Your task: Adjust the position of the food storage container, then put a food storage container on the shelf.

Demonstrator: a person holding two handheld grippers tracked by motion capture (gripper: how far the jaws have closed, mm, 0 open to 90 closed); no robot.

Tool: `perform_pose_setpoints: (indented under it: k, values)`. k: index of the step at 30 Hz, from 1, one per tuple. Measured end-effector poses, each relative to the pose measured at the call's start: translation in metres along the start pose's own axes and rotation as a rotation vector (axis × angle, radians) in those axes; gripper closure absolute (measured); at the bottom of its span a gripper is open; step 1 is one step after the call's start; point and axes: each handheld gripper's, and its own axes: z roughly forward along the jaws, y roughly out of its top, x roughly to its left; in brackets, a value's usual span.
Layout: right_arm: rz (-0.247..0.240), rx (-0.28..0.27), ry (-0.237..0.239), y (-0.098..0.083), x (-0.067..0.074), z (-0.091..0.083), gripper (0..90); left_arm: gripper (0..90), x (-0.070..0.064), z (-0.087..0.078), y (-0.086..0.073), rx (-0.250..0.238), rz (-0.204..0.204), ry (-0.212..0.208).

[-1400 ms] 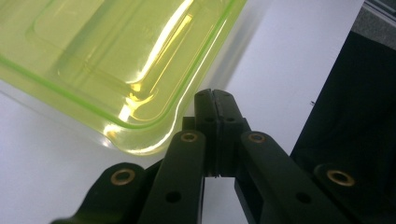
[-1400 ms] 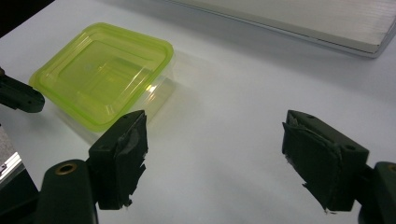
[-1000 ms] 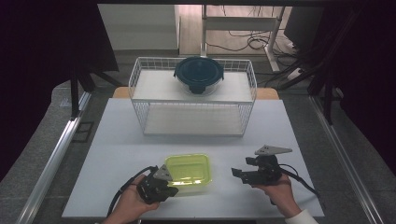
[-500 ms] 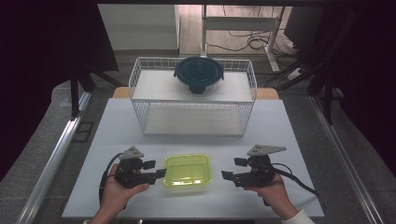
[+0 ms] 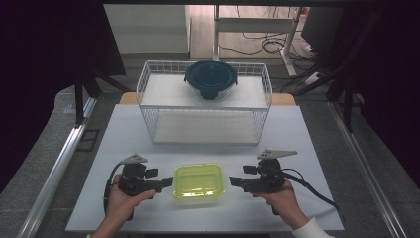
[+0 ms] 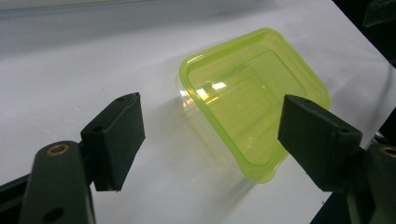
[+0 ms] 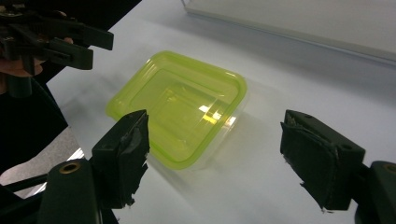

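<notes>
**Light tub, two open tongs: watch for a skid**

Your left tongs (image 5: 167, 182) sit at the tub's 9 o'clock and your right tongs (image 5: 236, 181) at its 3 o'clock, both released with jaws spread wide and empty. Neither touches the yellow-green container (image 5: 198, 182), which rests near the front edge of the white table (image 5: 307, 148).

If you push in from one side alone, the tub probably slides across the smooth table instead of being gripped. Pinch too hard on a wall and the thin plastic may flex and pop free. A rim grip from one side could tip it.

The container is a translucent, rounded rectangle with a lime lid (image 6: 254, 100) seated over a clearer base; it looks empty and light. At 12 o'clock stands a white wire basket (image 5: 148, 89), and a dark round lidded bowl (image 5: 211, 80) rests on the shelf inside it, well apart from your tongs.
</notes>
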Motion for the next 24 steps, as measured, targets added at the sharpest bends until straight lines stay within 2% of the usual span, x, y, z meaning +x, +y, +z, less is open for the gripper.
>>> perform_pose_setpoints:
  k: [8, 13, 24]
  values:
    - [0.013, 0.005, 0.016, 0.001, 0.000, -0.001, 23.9, 20.9, -0.001, 0.004, -0.002, 0.005, -0.016, -0.002]
    - [0.040, 0.024, 0.040, 0.002, -0.002, 0.007, 26.0, 21.0, 0.001, 0.003, -0.003, 0.003, -0.037, -0.012]
    - [0.069, 0.053, 0.046, 0.002, -0.005, 0.019, 28.8, 23.5, 0.006, 0.014, 0.001, 0.021, -0.079, -0.097]
